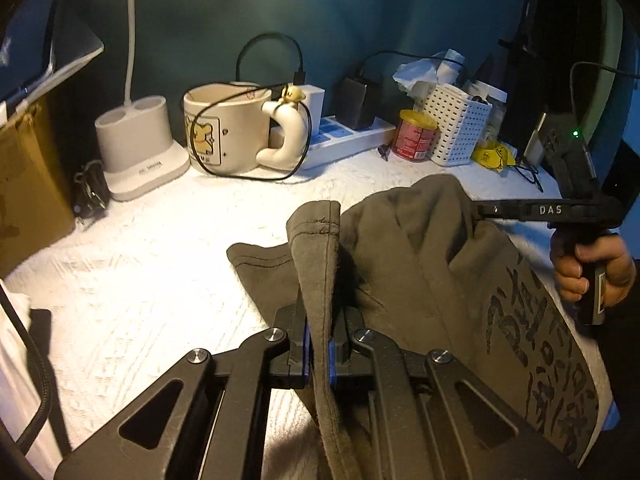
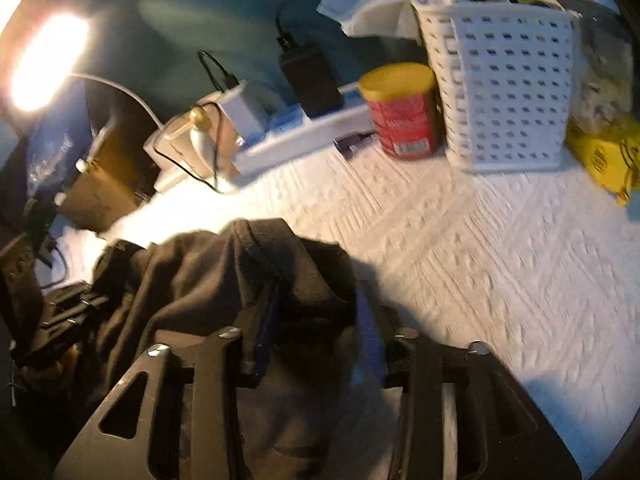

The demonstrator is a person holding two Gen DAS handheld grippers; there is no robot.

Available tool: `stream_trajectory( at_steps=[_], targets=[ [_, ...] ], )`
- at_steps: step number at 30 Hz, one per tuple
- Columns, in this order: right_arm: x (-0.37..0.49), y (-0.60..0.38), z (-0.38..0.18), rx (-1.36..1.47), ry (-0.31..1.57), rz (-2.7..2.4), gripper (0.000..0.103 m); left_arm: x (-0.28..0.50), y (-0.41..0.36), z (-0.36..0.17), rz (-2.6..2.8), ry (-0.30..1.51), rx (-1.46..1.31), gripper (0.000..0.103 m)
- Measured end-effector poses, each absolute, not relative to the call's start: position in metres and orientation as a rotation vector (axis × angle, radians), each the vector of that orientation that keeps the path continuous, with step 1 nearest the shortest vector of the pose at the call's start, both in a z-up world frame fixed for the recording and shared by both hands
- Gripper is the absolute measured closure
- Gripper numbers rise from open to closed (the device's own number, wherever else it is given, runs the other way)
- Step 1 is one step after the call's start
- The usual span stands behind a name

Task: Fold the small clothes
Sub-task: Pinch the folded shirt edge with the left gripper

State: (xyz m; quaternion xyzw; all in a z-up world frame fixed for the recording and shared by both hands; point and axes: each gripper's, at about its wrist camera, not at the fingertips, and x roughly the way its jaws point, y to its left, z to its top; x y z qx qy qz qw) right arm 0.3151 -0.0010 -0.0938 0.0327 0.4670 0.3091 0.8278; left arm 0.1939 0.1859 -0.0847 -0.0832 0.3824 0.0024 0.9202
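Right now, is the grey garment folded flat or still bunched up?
Bunched, not folded flat: the grey garment rises in loose humps off the white cover, one hem pinched upright in the left gripper.

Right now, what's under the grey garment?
The white textured cloth covering the table shows all around the grey garment, so it likely runs beneath. Anything else under the bunched fabric is hidden. Part of the garment is lifted, pinched in the left gripper.

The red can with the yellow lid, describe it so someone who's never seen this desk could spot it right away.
Look along the back of the white textured cloth, where a white power strip runs by the teal wall. At the strip's right end stands a white perforated basket, and the can sits upright just left of it. It is the only red thing there, short, round and capped in yellow.
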Motion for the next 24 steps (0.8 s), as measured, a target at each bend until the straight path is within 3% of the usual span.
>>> stream_trajectory(
  at_steps=[4, 11, 13, 16, 24],
  targets=[
    [0.329, -0.002, -0.079, 0.068, 0.942, 0.654, 0.090, 0.194, 0.188, -0.086, -0.012, 0.768, -0.190, 0.098],
    [0.361, 0.019, -0.070, -0.043, 0.939, 0.669, 0.090, 0.193, 0.197, -0.089, 0.019, 0.773, -0.209, 0.098],
    [0.367, 0.018, -0.078, -0.073, 0.962, 0.626, 0.088, 0.195, 0.202, -0.098, 0.058, 0.811, -0.210, 0.098],
    [0.368, 0.007, -0.079, -0.098, 0.963, 0.530, 0.075, 0.196, 0.207, -0.099, 0.073, 0.822, -0.229, 0.098],
    [0.356, -0.027, -0.072, -0.028, 0.974, 0.486, 0.074, 0.196, 0.218, -0.082, 0.089, 0.791, -0.255, 0.095]
  ],
)
